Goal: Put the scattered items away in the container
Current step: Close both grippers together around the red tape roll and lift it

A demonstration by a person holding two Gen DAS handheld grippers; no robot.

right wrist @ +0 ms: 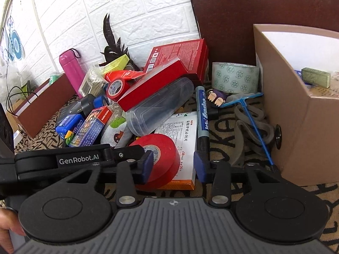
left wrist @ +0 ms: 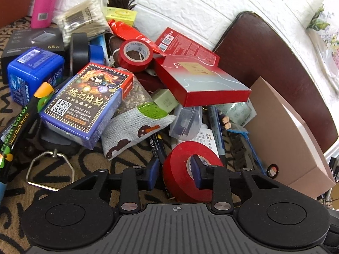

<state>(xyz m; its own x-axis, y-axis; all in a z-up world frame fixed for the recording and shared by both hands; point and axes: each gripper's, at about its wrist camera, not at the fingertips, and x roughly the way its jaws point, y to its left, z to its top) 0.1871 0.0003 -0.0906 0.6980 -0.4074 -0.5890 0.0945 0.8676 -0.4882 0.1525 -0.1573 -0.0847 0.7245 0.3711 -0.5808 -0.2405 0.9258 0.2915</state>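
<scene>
A red tape roll (left wrist: 180, 173) lies at the near edge of a pile of scattered items. My left gripper (left wrist: 175, 174) is open around it, the right finger (left wrist: 198, 173) inside the roll's hole and the left finger (left wrist: 151, 174) outside its rim. The same roll (right wrist: 163, 148) shows in the right wrist view, with the left gripper's arm (right wrist: 80, 158) reaching in from the left. My right gripper (right wrist: 173, 167) is open and empty, just in front of the roll and a white medicine box (right wrist: 182, 131). The tan cardboard container (right wrist: 296, 110) stands to the right, also in the left wrist view (left wrist: 286, 135).
The pile holds a playing-card box (left wrist: 89, 103), a red flat box (left wrist: 203, 82), a second red tape roll (left wrist: 135, 55), a clear case (right wrist: 159, 105), a blue marker (right wrist: 202, 116), patterned tape (right wrist: 235, 77) and a blue Mentos tub (left wrist: 34, 72). A dark chair back (right wrist: 254, 10) and a white brick wall stand behind.
</scene>
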